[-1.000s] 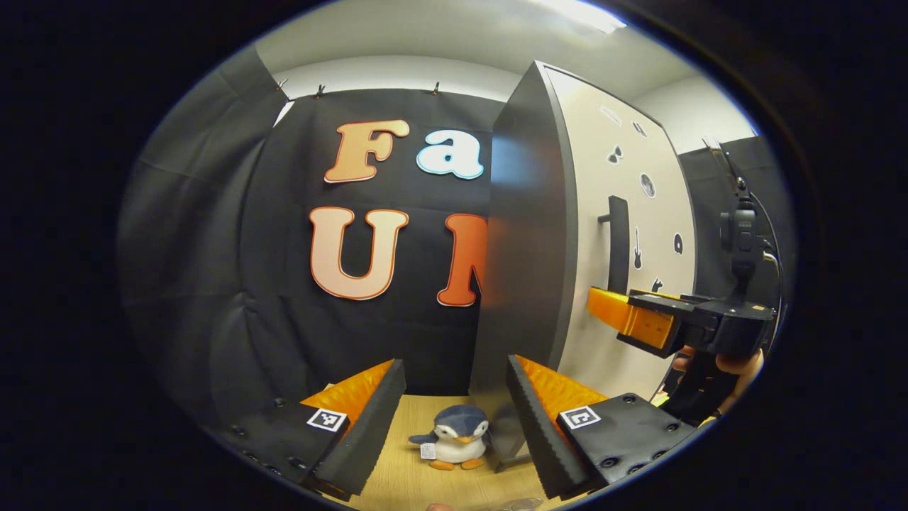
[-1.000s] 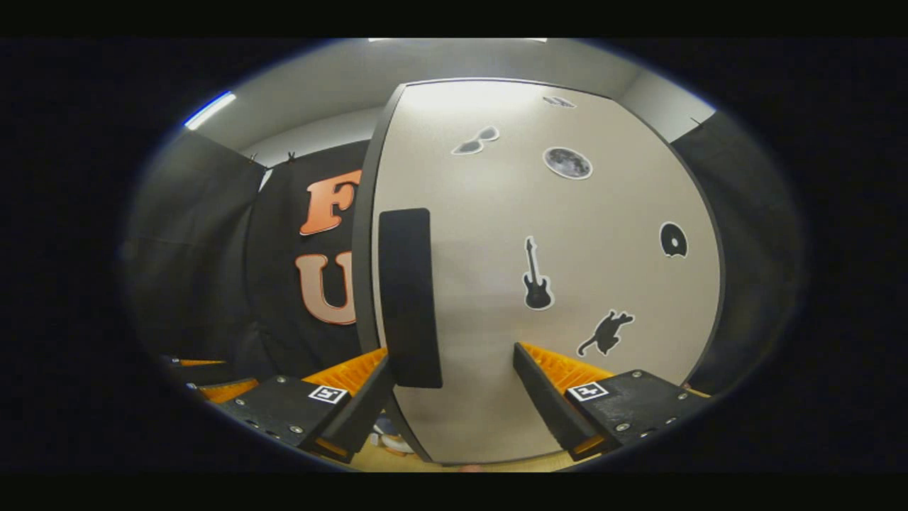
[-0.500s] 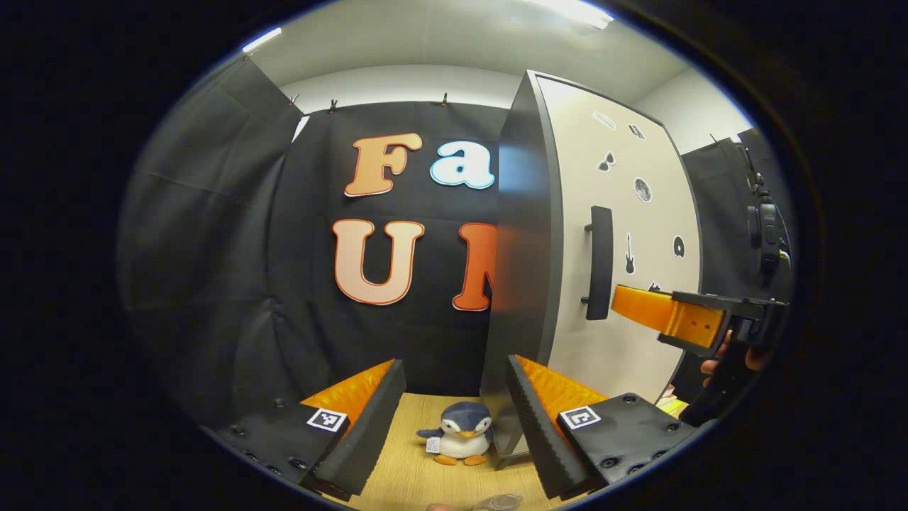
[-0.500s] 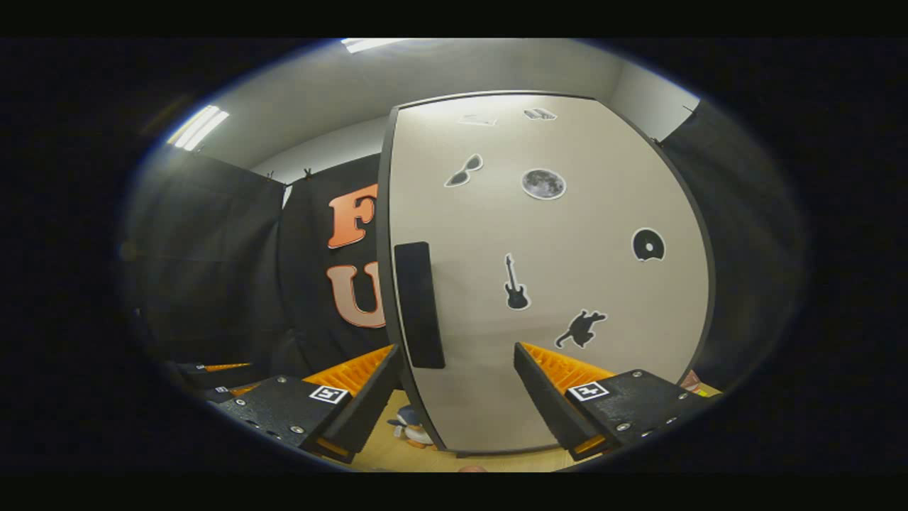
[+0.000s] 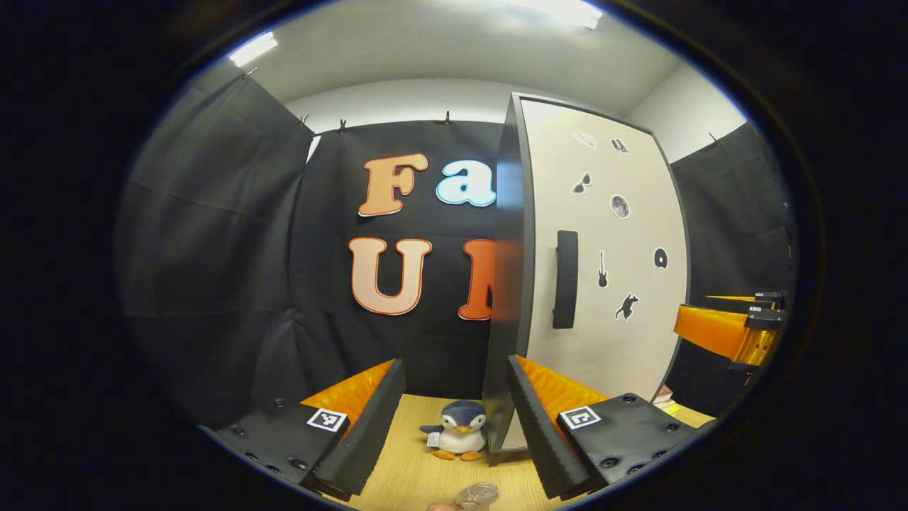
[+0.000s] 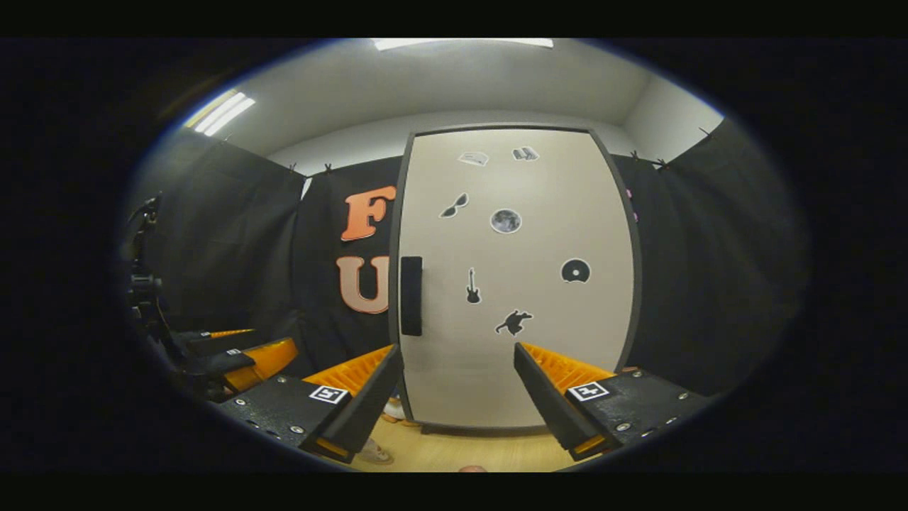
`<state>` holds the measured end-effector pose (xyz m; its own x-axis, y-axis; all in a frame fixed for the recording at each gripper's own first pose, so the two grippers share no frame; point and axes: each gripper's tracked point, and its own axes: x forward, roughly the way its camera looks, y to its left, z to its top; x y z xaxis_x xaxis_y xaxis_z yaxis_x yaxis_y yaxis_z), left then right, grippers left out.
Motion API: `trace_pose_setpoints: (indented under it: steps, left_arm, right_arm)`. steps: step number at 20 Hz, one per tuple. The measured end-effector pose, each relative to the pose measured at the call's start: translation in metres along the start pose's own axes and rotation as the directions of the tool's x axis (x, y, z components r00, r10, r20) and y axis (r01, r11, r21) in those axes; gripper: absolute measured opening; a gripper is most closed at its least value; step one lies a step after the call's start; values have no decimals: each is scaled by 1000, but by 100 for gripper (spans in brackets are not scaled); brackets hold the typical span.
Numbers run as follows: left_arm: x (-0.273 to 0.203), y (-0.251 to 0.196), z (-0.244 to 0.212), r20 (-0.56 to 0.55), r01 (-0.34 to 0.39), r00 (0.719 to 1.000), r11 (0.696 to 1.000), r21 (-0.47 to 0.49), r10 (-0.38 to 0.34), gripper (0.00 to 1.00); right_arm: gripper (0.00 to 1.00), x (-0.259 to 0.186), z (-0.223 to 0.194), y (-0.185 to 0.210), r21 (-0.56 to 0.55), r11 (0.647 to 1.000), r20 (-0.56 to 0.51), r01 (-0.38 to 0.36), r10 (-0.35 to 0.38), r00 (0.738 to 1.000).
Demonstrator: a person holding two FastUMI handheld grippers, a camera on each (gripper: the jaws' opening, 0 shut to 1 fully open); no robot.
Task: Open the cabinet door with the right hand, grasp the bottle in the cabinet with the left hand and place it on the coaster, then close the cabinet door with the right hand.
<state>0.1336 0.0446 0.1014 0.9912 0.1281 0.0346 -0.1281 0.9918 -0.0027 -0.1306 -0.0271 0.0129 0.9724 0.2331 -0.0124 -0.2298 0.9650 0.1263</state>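
Observation:
The tall cabinet [image 5: 603, 234] stands on the wooden table, its beige door [image 6: 511, 284] flat against the frame and covered in small black stickers. A black vertical handle [image 6: 411, 295] sits near the door's left edge, also seen side-on as the handle [image 5: 565, 279]. My right gripper [image 6: 457, 397] faces the door from some way back, open and empty. My left gripper [image 5: 454, 419] is open and empty, off the cabinet's left corner. Below it shows the clear round top of what looks like the bottle [image 5: 477, 495]. The right gripper [image 5: 723, 330] sits right of the cabinet.
A small plush penguin [image 5: 459, 430] stands on the table [image 5: 411, 475] against the cabinet's left corner. In the right gripper view the left gripper [image 6: 234, 358] is at the far left. Black cloth walls close in the back and sides.
Both grippers have drawn back from the cabinet, which now looks smaller. The right gripper left the handle area and slid toward the right edge of the left gripper view.

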Motion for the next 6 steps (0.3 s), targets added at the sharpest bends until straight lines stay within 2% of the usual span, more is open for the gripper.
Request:
trace_pose_setpoints:
  steps: [1,2,6]
  left_arm:
    - [-7,-5,3,2,0,1000,1000,6,0,93]
    - [-14,-10,5,7,2,1000,1000,8,-2,93]
    - [-34,-28,14,15,12,1000,1000,0,-12,94]
  right_arm:
    - [100,-11,-1,-3,-6,1000,-4,1,-1,1000]
    - [97,-21,0,-7,-8,1000,-4,2,-2,1000]
    - [97,-54,1,-21,-4,1000,-8,9,-9,1000]
